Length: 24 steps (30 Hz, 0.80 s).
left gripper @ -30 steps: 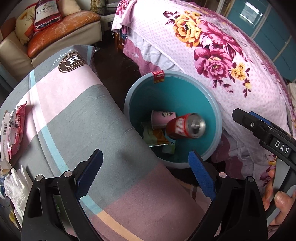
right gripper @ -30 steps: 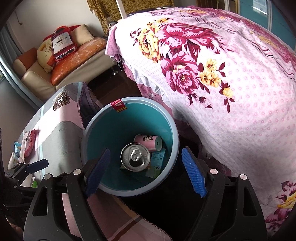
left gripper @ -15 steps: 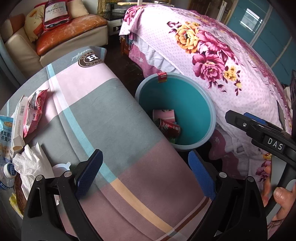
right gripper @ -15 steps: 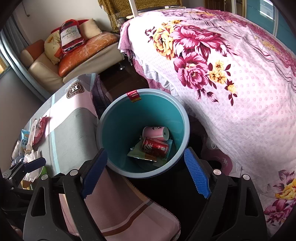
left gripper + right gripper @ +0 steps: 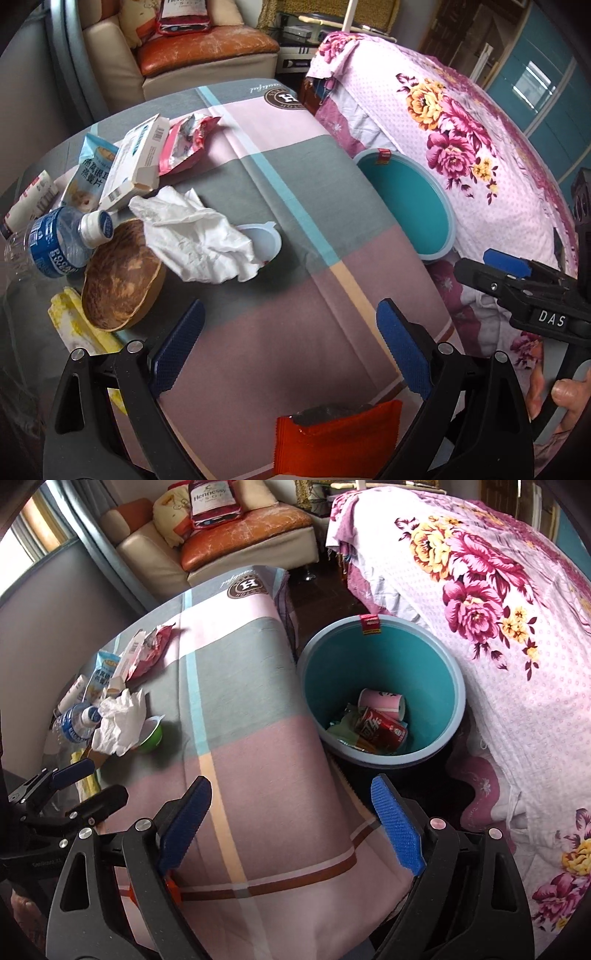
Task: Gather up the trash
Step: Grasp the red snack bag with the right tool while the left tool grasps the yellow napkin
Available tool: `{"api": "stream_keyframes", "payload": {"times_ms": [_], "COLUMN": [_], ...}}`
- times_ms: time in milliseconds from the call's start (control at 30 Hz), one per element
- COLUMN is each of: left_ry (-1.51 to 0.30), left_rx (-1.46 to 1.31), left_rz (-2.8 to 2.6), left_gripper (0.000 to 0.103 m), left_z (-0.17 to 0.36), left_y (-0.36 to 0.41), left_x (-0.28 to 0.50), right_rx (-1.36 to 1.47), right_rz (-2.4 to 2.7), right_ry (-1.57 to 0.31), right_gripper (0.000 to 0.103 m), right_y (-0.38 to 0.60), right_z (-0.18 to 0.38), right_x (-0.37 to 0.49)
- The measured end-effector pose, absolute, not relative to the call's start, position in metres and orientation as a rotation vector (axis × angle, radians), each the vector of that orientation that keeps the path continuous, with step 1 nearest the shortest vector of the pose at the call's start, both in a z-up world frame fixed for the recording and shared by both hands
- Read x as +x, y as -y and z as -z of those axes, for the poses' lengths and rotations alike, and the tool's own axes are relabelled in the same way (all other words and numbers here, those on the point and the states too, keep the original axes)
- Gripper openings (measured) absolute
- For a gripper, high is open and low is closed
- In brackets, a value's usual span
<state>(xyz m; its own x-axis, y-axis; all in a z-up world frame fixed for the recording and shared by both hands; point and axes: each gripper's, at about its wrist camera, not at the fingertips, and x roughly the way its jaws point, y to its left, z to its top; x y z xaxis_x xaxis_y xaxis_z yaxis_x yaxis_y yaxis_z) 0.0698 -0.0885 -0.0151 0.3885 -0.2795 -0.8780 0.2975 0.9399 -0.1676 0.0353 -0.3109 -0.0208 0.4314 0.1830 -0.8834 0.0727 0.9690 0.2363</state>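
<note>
The left claw [image 5: 288, 347] hangs wide open above the surface [image 5: 280, 206], which wears a checked cloth of pink, grey and mauve blocks, and its blue-padded fingers grip nothing. The right claw [image 5: 291, 823] is likewise spread wide and empty, poised over the cloth's near edge beside the round teal plastic trash bucket [image 5: 384, 653].

The bucket stands on the floor between the surface and the bed with the pink floral bedspread [image 5: 498, 609]. Inside it lie a red soda can [image 5: 380, 731] on its side, a pink paper cup [image 5: 382, 703] touching it, and some green wrappers [image 5: 343, 729] beneath.

Uncollected trash clusters on the far left of the surface: a crumpled white tissue [image 5: 195, 236] draped over a small white-rimmed plastic cup [image 5: 264, 242], a brown coconut-shell half [image 5: 122, 277], a clear water bottle with a blue label [image 5: 55, 243], a white cardboard box [image 5: 136, 162], a torn pink snack packet [image 5: 188, 142], a light-blue snack bag [image 5: 90, 170] and a yellow-and-white crumpled wrapper [image 5: 74, 325]. An orange-red wrapper [image 5: 336, 443] lies at the near edge, just below the left claw.
</note>
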Motion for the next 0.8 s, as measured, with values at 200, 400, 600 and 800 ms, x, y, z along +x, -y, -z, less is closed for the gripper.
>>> {"api": "stream_keyframes", "payload": {"times_ms": [200, 400, 600, 800], "left_ry": [-1.088, -1.092, -1.123, -1.145], "left_rx": [-0.099, -0.185, -0.250, -0.288], "left_rz": [0.295, 0.224, 0.173, 0.124], "left_gripper": [0.094, 0.094, 0.094, 0.094], "left_z": [0.013, 0.025, 0.044, 0.059], "left_y": [0.029, -0.023, -0.054, -0.074], "left_x": [0.058, 0.048, 0.039, 0.035], "right_rx": [0.200, 0.118, 0.129, 0.098], "right_rz": [-0.197, -0.289, -0.302, -0.329], "right_ry": [-1.220, -1.334, -1.389, -1.364], "right_gripper": [0.084, 0.084, 0.084, 0.080], "right_y": [0.254, 0.203, 0.182, 0.163], "right_z": [0.029, 0.051, 0.072, 0.074], "right_x": [0.019, -0.008, -0.024, -0.031]}}
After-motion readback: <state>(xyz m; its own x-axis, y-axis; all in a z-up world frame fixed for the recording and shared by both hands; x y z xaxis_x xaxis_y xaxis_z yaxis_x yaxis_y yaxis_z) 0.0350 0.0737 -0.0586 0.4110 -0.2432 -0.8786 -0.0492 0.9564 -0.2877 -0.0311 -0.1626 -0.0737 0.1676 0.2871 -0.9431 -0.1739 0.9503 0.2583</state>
